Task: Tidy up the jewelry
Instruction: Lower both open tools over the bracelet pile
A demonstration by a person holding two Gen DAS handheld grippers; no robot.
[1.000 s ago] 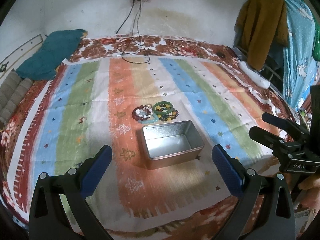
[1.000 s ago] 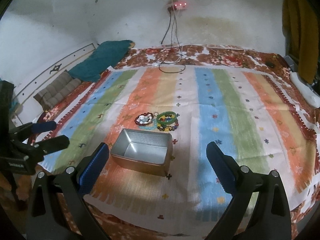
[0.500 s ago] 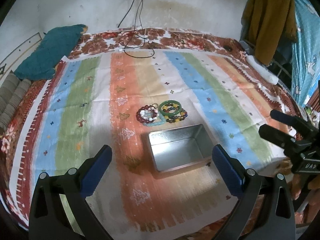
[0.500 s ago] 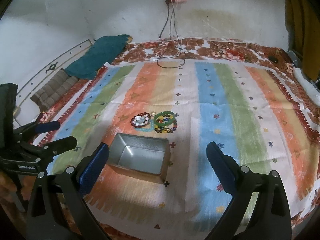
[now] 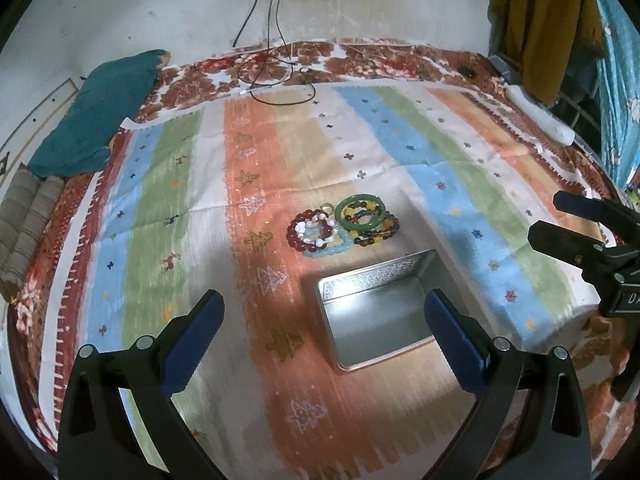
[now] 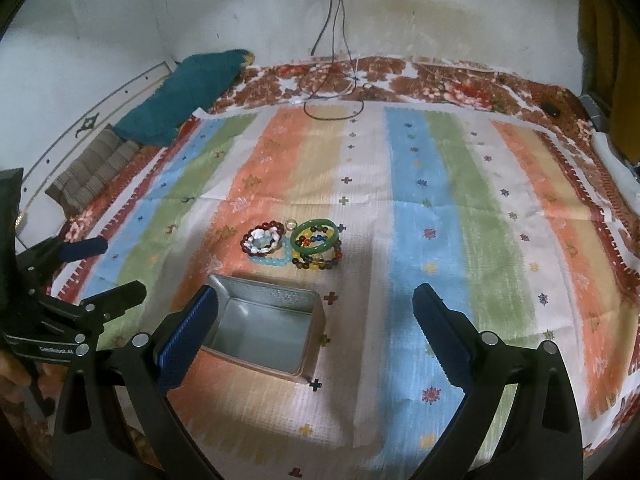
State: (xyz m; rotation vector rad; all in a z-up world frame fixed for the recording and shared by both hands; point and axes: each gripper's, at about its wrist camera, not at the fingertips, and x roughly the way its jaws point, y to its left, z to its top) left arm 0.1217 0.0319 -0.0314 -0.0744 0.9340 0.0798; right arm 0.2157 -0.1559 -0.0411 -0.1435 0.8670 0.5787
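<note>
An open, empty metal tin (image 5: 380, 320) (image 6: 264, 330) sits on the striped cloth (image 5: 460, 200). Just beyond it lies a cluster of jewelry: a green bangle (image 5: 361, 209) (image 6: 313, 235) over multicolour beads (image 5: 380, 234) (image 6: 320, 263), a dark red bead bracelet (image 5: 307, 231) (image 6: 261, 238) and a pale blue one (image 5: 328, 247) (image 6: 271, 259). My left gripper (image 5: 323, 304) (image 6: 116, 268) hovers open above the tin's left side, holding nothing. On the tin's right, my right gripper (image 6: 316, 296) (image 5: 548, 218) is also open and empty.
A teal pillow (image 5: 100, 116) and a folded striped cushion (image 5: 28, 224) lie at the bed's far left. Black cables (image 5: 280, 80) trail from a wall socket onto the bed's far end. Clothes (image 5: 536, 28) hang at the right. A white bundle (image 5: 540, 112) rests on the right edge.
Both grippers have moved forward over the bed, so the tin and the bracelets now appear closer and lower in both views. Both stay open; nothing has been picked up.
</note>
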